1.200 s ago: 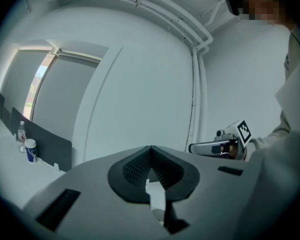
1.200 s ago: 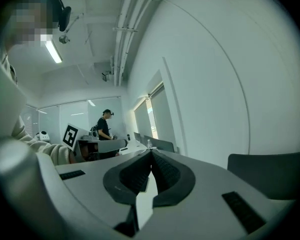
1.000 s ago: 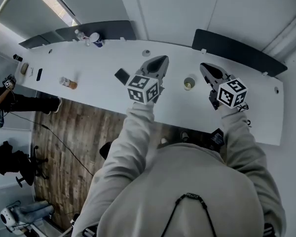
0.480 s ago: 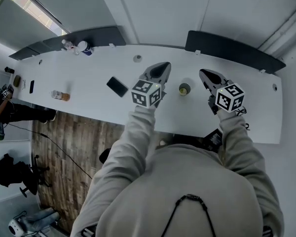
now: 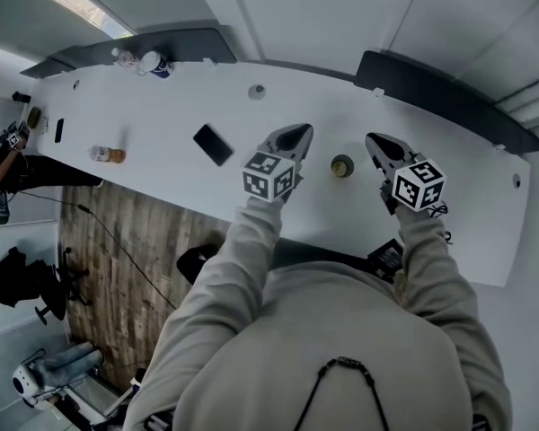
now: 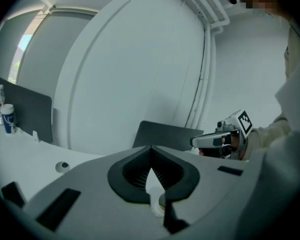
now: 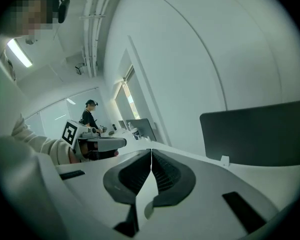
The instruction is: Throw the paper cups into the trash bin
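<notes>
We are holding left claw (image 5: 298,133) closed, empty | right claw (image 5: 375,140) closed, empty | one cup (image 5: 342,166) standing between them on counter (image 5: 162,106) | second cup (image 5: 157,64) far left | one phone (image 5: 214,144)

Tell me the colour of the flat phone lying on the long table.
The phone is black, seen best in the head view.

what the paper cup (image 5: 342,166) holds and the things (image 5: 149,62) at the table's (image 5: 162,106) far end are too small to tell.
</notes>
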Available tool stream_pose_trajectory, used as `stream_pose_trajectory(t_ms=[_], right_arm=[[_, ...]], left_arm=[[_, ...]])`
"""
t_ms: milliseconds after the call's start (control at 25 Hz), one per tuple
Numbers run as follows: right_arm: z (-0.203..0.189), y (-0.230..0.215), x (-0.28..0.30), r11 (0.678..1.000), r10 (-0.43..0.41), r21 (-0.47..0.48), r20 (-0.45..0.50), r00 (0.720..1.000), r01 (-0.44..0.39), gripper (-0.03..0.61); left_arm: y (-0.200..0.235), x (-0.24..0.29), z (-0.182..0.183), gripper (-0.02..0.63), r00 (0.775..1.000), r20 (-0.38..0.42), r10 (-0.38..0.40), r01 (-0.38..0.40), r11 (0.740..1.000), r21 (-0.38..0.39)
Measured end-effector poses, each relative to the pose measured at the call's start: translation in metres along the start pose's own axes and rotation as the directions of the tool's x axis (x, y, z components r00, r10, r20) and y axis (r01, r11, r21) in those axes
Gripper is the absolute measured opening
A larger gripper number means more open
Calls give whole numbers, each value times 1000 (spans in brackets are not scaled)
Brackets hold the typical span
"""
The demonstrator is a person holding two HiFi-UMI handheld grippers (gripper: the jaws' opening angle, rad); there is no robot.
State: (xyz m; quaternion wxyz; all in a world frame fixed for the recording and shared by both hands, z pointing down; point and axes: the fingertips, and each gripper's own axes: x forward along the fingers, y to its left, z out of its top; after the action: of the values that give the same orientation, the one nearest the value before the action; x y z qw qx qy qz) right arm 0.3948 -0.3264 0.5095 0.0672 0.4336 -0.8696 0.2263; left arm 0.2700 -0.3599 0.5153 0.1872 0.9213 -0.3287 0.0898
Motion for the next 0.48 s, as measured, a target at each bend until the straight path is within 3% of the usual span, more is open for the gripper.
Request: stream_pose_trajectory(t_ms=[240,480], right_arm=[[-30,-11,12,997,-45,58,-40,998,47,20],[-78,-15,28,993,-36,107,-147,989,52,21]], left_arm=[[13,11,-29,-2,997,-64,-31,29,999,-39],[18,22,-61,-2,992,-107,-72,64,995,-73]])
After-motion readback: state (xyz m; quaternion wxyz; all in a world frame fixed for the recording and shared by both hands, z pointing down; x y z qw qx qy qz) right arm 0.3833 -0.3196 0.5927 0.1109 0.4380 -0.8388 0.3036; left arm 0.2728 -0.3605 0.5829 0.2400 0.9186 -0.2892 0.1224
